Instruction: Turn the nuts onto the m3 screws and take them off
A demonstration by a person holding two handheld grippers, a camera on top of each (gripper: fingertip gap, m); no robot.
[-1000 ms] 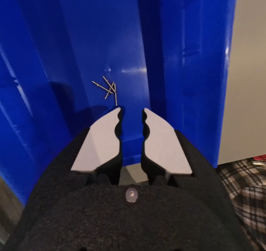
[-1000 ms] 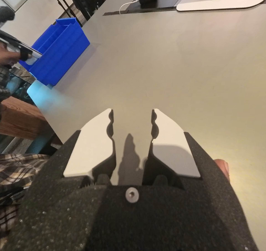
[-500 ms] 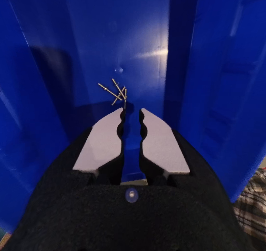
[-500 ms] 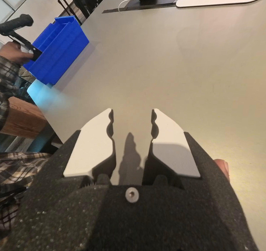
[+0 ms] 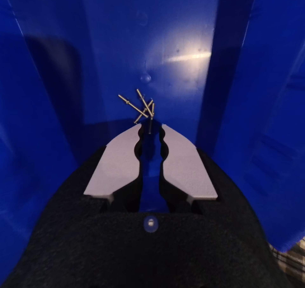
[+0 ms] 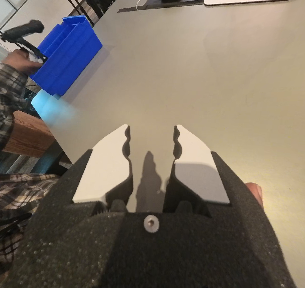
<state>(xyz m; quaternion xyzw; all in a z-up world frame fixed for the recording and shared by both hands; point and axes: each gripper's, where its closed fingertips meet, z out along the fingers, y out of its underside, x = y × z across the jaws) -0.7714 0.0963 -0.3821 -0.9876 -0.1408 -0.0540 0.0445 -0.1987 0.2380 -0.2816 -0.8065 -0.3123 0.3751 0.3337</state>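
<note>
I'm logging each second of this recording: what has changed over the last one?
The left gripper pushed deeper into the blue bin, closing on the screws, its jaws narrowing; nothing gripped yet. The right gripper stayed open and empty over the table.

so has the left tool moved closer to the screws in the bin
Yes. The left tool has pushed deeper into the blue bin; its tips now reach the screws.

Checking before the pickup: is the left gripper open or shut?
Open: the left gripper shows blue bin between its fingers, just short of the screws.
</note>
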